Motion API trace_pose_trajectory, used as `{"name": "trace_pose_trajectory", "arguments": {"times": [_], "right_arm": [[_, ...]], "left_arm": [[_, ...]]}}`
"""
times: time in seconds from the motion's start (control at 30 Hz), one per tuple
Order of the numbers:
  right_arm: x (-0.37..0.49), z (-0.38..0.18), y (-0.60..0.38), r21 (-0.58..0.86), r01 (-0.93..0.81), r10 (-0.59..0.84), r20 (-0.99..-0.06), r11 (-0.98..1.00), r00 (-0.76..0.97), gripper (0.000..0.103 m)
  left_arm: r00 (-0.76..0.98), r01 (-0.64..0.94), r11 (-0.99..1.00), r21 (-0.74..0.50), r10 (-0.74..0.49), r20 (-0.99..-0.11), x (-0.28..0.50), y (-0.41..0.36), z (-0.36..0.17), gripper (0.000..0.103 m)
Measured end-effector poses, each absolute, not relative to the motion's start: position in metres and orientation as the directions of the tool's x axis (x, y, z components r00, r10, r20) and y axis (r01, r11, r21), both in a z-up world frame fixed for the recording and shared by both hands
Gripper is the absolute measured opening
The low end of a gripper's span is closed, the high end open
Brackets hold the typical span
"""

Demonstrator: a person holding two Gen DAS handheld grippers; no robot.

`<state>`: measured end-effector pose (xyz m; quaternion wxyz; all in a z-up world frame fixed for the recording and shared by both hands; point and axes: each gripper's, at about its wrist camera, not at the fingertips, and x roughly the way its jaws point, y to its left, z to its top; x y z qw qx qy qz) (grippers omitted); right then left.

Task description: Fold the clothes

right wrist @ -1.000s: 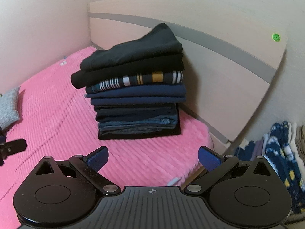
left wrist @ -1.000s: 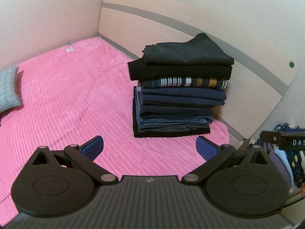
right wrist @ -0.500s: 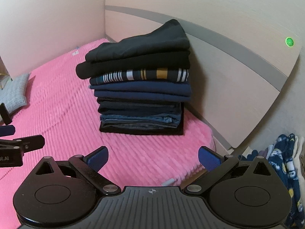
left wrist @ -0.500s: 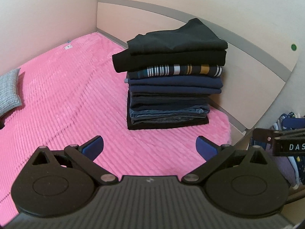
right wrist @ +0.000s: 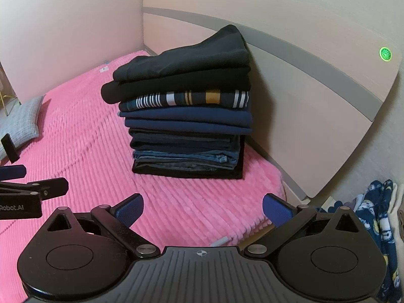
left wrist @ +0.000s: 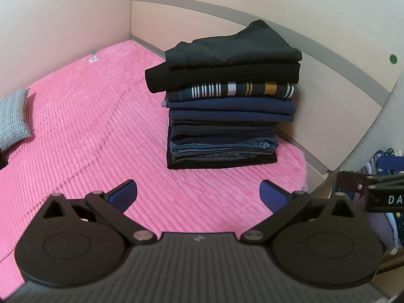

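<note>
Left wrist view. The left gripper point(left wrist: 198, 194) is held over the pink ribbed blanket point(left wrist: 83, 131) with its blue-padded fingers point(left wrist: 123, 193) spread wide; nothing is gripped between them. A stack of folded clothes point(left wrist: 224, 116) is seen ahead, resting on the blanket near the bed's far right corner, just in front of the pale wooden headboard point(left wrist: 328, 106). The stack is composed of dark garments, with a striped item point(left wrist: 232, 89) lying third from the top and folded denim near the base. A grey cushion point(left wrist: 12, 118) is noted at the left edge of the bed. The right gripper point(left wrist: 373, 189) is partly visible at the right margin, beside patterned clothing point(left wrist: 383, 156) located off the bed.

Right wrist view. The right gripper point(right wrist: 202, 205) is likewise held with its jaws fully apart and empty, above the blanket's point(right wrist: 75, 131) near edge. The stack of folded clothes point(right wrist: 186, 116) is recorded ahead, upright, close against the headboard point(right wrist: 315, 126). A green round sticker point(right wrist: 385, 54) is observed on the headboard's upper right. The left gripper point(right wrist: 27, 189) is seen at the left margin, over the blanket. The grey cushion point(right wrist: 22, 118) lies beyond it. Navy patterned clothing point(right wrist: 378, 222) is heaped at the lower right, off the bed.
</note>
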<state>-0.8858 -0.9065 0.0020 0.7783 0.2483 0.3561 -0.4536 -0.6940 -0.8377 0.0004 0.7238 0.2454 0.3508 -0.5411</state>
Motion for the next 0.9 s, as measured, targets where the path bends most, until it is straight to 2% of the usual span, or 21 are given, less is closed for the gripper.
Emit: {"name": "trace_pose_trajectory", "arguments": {"times": [0.9], "right_arm": [[-0.89,0.001,-0.905,0.056,0.895,-0.538,-0.782,0.442,0.314,0.103]], "left_arm": [[0.163,0.974,0.226,0.019,-0.638,-0.753,-0.712,-0.841,-0.002,0.102]]}}
